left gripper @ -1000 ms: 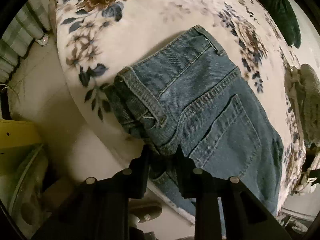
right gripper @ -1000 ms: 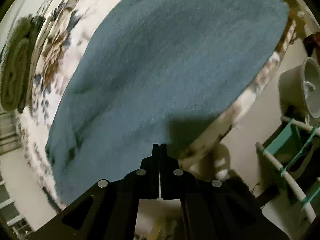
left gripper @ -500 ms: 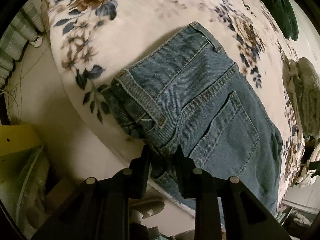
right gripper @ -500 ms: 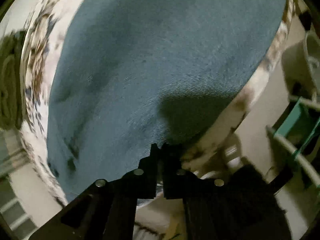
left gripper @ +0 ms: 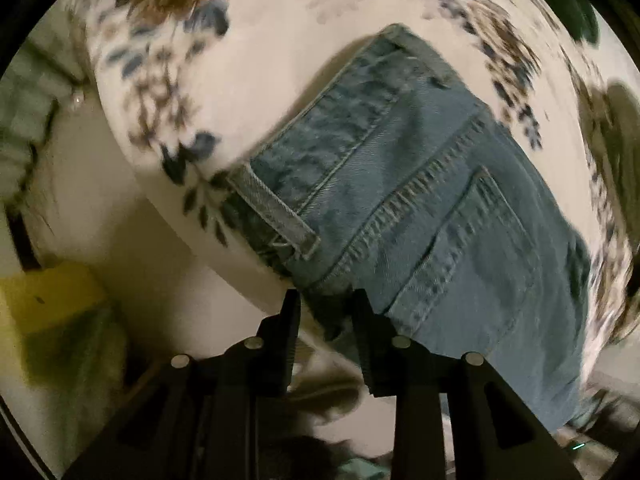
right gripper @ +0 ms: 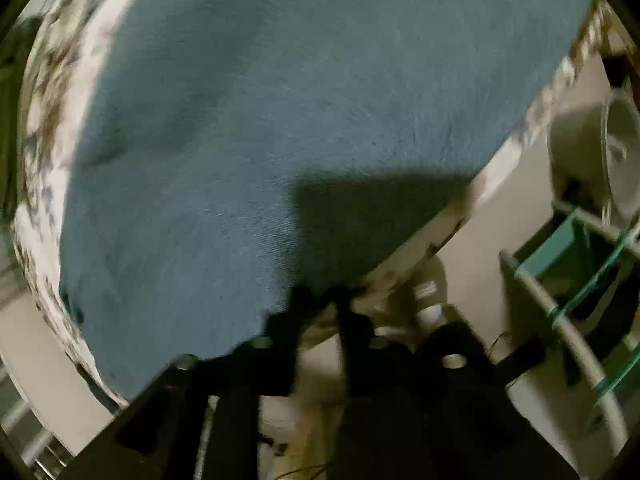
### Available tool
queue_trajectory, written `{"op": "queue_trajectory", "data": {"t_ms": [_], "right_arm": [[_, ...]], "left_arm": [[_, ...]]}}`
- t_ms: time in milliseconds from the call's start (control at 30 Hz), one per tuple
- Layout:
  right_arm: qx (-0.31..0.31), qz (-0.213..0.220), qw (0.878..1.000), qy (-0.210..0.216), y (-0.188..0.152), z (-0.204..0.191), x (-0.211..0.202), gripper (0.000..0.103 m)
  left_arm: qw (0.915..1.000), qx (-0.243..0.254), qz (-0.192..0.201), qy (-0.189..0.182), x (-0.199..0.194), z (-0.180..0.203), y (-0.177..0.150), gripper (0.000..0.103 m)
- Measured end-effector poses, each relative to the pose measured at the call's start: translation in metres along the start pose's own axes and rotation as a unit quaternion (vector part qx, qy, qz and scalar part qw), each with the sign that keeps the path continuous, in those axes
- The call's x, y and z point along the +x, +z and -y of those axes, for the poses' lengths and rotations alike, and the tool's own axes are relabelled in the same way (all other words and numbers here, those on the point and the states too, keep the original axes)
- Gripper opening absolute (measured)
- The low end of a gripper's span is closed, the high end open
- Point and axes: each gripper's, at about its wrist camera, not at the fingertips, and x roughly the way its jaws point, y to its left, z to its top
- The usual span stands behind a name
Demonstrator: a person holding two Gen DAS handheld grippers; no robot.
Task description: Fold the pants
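Opening around the blue denim pants (left gripper: pixel 420 184), left gripper (left gripper: pixel 326 300) and right gripper (right gripper: pixel 320 296) should bite both edges evenly before lifting off the floral bedspread (left gripper: pixel 280 40)

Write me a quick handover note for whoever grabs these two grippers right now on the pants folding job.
Left gripper: jaws opening, with the waistband corner of the jeans between them at the edge of the floral cloth; grip is loosening.
Right gripper: jaws opening at the near edge of the denim; whether fabric is between them is too blurred and shadowed to tell.
Jeans: lying on the floral cloth, back pocket up, seemingly already folded lengthwise.
Done: this edge looks laid down and is being released.
Left: probably clear both grippers, then fold again across the length and smooth.
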Motion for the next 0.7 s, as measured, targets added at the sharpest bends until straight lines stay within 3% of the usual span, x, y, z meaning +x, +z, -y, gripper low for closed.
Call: {"op": "queue_trajectory", "data": {"t_ms": [33,133,167,200,333,467,533,667,700], "right_arm": [[-0.016,0.013,1.0,0.008,-0.002,-0.004,-0.012,0.038],[-0.039,0.037,0.998,0.036,-0.005,-0.002,-0.038,0.048],[-0.039,0.047,0.997,0.047,-0.003,0.001,-0.046,0.05],[-0.035,0.058,0.996,0.057,0.0,0.009,-0.054,0.054],[0.029,0.108,0.99,0.091,0.025,0.067,-0.076,0.067],[0.098,0.173,0.972,0.122,0.054,0.139,-0.09,0.067],[0.13,0.207,0.956,0.162,0.071,0.177,-0.091,0.067],[0.16,0.259,0.927,0.218,0.099,0.225,-0.083,0.066],[0.163,0.277,0.915,0.245,0.103,0.234,-0.082,0.066]], "left_arm": [[0.9995,0.024,0.008,0.019,-0.011,0.009,-0.003,0.032],[0.9938,0.092,0.041,0.046,-0.035,0.04,-0.015,0.06],[0.9904,0.118,0.05,0.052,-0.042,0.056,-0.021,0.083],[0.986,0.146,0.057,0.056,-0.046,0.075,-0.029,0.095],[0.9688,0.236,0.06,0.045,-0.036,0.149,-0.062,0.095],[0.956,0.293,0.019,-0.005,0.001,0.238,-0.097,0.095],[0.9452,0.326,0.006,-0.02,0.021,0.278,-0.118,0.095],[0.9171,0.399,0.0,-0.003,0.063,0.343,-0.162,0.095],[0.913,0.408,-0.008,-0.005,0.073,0.354,-0.17,0.095]]}}
